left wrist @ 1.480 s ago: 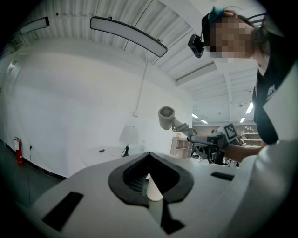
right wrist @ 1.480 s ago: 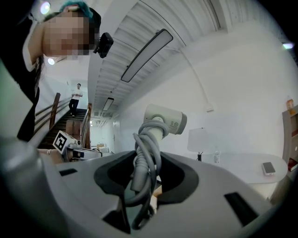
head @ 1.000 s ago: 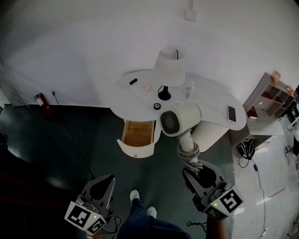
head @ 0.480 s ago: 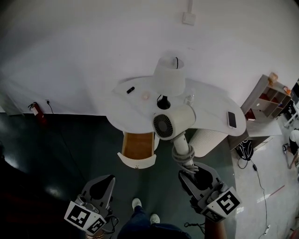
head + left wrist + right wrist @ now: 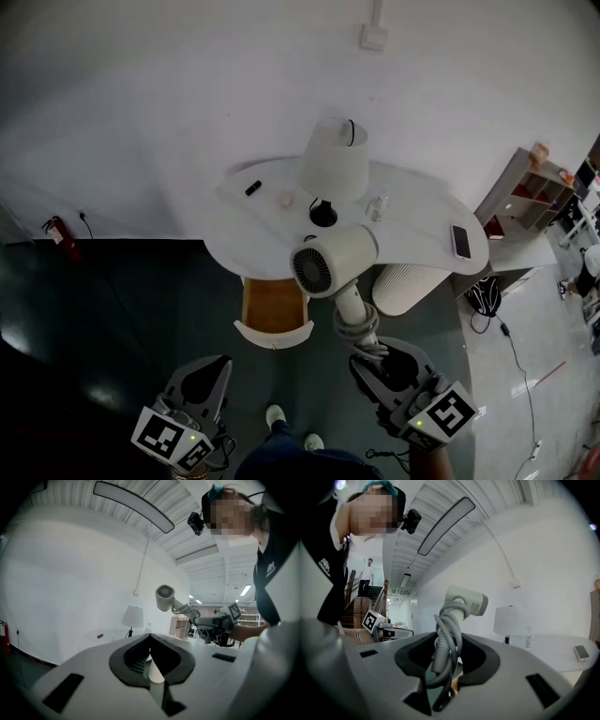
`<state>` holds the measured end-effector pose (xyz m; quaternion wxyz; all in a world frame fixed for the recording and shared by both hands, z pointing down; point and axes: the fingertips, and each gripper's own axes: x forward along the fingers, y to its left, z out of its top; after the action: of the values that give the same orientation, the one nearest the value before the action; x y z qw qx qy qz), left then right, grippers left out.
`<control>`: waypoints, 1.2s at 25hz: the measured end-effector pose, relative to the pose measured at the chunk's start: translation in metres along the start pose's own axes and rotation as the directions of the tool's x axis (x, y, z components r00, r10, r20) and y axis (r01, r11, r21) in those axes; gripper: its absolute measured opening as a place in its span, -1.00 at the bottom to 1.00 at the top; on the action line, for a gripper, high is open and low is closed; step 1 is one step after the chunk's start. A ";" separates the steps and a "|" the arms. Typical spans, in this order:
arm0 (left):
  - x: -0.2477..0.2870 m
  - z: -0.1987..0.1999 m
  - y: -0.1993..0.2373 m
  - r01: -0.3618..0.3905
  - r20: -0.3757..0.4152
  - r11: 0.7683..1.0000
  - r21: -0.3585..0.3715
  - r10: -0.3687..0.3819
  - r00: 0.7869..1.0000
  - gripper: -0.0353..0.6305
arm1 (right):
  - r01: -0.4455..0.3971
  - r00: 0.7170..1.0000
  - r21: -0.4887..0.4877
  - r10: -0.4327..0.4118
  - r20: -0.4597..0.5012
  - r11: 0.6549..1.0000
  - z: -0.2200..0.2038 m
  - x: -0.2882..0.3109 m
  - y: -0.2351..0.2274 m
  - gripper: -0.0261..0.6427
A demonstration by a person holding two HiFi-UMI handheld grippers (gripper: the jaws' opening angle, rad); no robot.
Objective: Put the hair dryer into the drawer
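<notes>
The hair dryer point(image 5: 333, 262) is up in the air, held by the right gripper point(image 5: 367, 345). It is white, with a short fat body like a tube. The back end faces up at the head camera and has a round dark grille with lots of thin slots. Its handle points down toward the person. A grey cord is wound round and round the handle in loops.

In the right gripper view the right gripper's point(image 5: 445, 660) jaws are clamped on that handle, cord and all, and the body of the hair dryer point(image 5: 465, 599) sticks up above them.

The drawer point(image 5: 274, 314) is pulled open under the white table point(image 5: 422, 225). It is brown wood inside and has a curved white front. In the head view the hair dryer sits over the table's near edge, just right of the open drawer and above it, not in it.

The left gripper point(image 5: 214, 367) is low on the left, well apart from the drawer. Its jaws meet at the tips, and there is nothing between them.

On the table stand a lamp point(image 5: 334, 159) with a white shade and a small clear bottle point(image 5: 378, 208). A phone point(image 5: 460, 241) lies near the right end.
</notes>
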<state>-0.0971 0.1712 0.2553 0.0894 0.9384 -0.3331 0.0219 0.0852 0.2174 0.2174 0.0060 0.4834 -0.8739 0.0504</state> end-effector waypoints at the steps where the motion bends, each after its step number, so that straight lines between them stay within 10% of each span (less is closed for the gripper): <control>1: 0.001 -0.002 0.003 0.004 -0.006 1.000 0.000 -0.004 1.000 -0.85 | 0.000 1.000 -0.001 0.000 -0.009 1.000 -0.002 0.003 0.001 -0.45; 30: 0.012 -0.035 0.087 0.047 -0.074 0.997 -0.066 -0.052 0.996 -0.85 | -0.046 0.969 0.024 0.051 -0.243 0.999 -0.071 0.078 0.034 -0.45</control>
<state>-0.1422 0.1040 0.3038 0.1325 0.9415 -0.3066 0.0444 0.0119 0.1757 0.2902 0.1077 0.4521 -0.8776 0.1175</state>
